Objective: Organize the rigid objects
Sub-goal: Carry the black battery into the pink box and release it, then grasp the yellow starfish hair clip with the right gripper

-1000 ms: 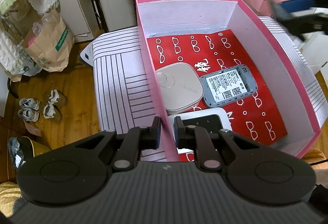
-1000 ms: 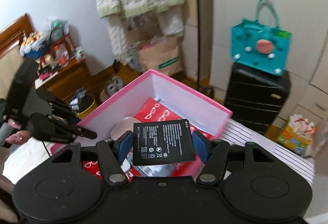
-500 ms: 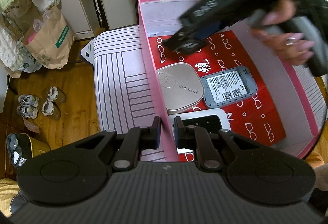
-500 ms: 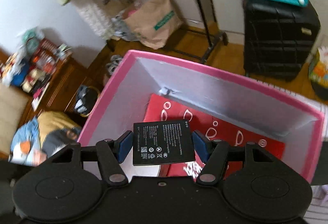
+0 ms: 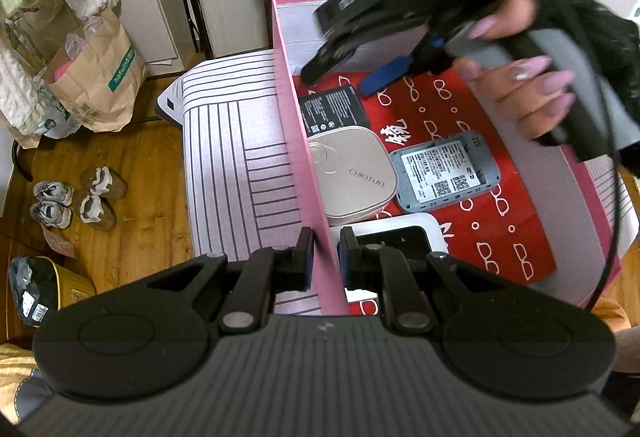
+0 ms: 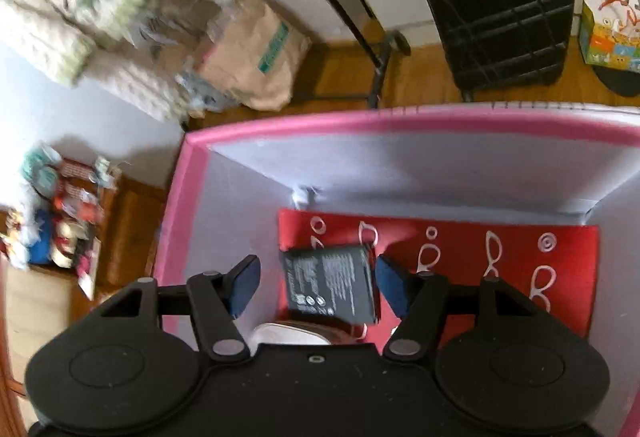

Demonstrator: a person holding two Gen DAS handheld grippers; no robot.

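Pink box (image 6: 192, 173) wall pinched by left gripper (image 5: 323, 257); red floor (image 6: 568, 277) open.

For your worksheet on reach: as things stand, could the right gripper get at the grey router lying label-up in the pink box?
Probably yes. The right gripper hangs open inside the pink box, and the grey router lies uncovered, with nothing on top.

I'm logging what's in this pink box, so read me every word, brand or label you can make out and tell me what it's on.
"CHIOTURE": on the beige rounded case.
"hotwind": on the green band of the brown paper bag; the rest is unreadable.
Large white Chinese character: on the red liner; strokes unclear.
Black battery: print too small.
Grey device: sticker text and QR codes too small.
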